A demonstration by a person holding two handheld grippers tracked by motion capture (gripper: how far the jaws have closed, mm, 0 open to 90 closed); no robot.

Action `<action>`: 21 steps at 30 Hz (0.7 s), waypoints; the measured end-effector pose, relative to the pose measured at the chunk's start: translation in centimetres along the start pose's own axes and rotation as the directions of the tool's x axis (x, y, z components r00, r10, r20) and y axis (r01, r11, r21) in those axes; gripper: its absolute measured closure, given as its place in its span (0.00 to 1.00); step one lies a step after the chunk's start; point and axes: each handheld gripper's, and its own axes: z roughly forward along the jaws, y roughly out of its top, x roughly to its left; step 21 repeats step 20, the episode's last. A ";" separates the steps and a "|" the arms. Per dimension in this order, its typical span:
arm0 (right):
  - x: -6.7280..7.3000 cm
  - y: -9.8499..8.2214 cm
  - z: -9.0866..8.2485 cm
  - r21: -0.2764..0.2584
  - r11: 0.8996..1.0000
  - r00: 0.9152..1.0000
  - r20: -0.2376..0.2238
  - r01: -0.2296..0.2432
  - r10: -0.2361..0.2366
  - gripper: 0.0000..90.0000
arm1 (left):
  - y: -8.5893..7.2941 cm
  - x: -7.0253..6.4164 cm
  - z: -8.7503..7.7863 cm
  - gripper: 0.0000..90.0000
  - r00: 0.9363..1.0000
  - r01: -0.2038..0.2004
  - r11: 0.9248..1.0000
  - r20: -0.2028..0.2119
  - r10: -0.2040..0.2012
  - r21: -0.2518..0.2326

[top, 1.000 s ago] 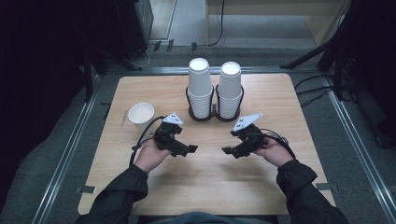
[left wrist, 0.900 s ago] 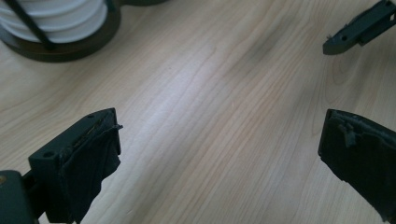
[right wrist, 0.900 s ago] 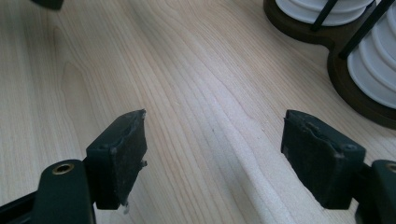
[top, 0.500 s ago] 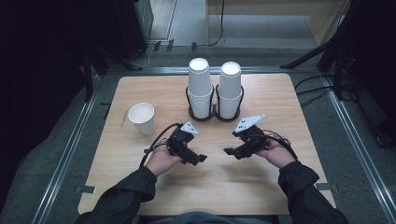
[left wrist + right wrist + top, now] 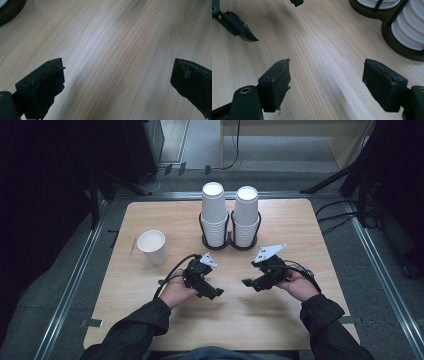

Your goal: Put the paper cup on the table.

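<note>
Between single cup [image 5: 152,246] and cup stacks [image 5: 214,215] — pause between steps.
Left hand-held gripper [image 5: 216,293] and right hand-held gripper [image 5: 248,283] released, empty, low over counter [image 5: 280,320] — next, probably reaching to a stack.

Overhead light is brightening the desk [image 5: 300,320] while the surroundings are sitting dark; soft glare is streaking the wood, and near fingers [image 5: 275,85] are blurring.

Overhead view; two close views share table [image 5: 300,220].
</note>
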 end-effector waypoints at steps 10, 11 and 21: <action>0.0 0.0 0.0 -0.003 1.000 1.000 0.000 0.005 -0.005 0.25 | -0.2 0.4 -0.2 0.00 1.000 0.009 1.000 -0.025 -0.009 -0.004; 0.0 0.0 0.0 -0.004 1.000 1.000 -0.001 0.007 -0.007 0.25 | -0.2 0.5 -0.3 0.00 1.000 0.013 1.000 -0.027 -0.013 -0.008; 0.0 0.0 0.2 0.007 1.000 1.000 0.002 0.029 -0.029 0.25 | -0.6 1.3 0.2 0.00 0.996 0.015 1.000 -0.082 -0.017 -0.025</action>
